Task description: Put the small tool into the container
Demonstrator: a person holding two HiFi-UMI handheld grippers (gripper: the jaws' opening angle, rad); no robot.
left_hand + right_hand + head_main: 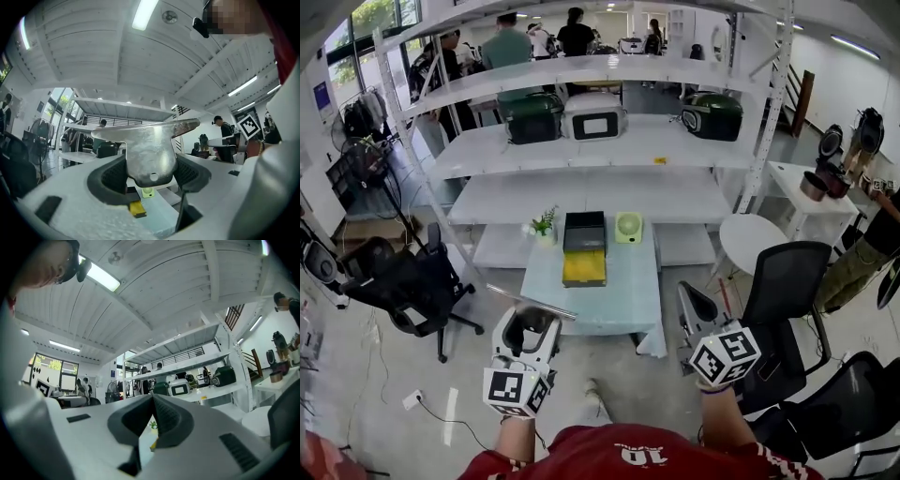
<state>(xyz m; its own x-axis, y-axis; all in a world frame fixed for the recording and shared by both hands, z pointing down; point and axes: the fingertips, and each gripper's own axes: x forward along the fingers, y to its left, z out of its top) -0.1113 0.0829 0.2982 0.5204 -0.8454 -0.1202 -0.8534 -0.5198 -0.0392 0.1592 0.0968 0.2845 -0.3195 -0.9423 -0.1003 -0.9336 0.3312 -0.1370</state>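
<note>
**Tool gripped at the left, short of the table**

We see the small silver metal tool, a flat plate with a round hole near its lower edge and a long crossbar on top, clamped between the jaws of the left gripper. The jaws stand wide, and their black pads press on either side of the plate. In the head view the tool is at seven o'clock from the pale blue table, off its near edge.

The open black box-shaped container stands at the table's far end, at twelve o'clock from the tool and well apart from it. A yellow tray-like section touches its six o'clock side. A small light green square object sits just beside the container at three o'clock, and a small potted plant at nine o'clock.

The right gripper is at five o'clock from the table. Its jaws are pressed together with nothing between them.
</note>
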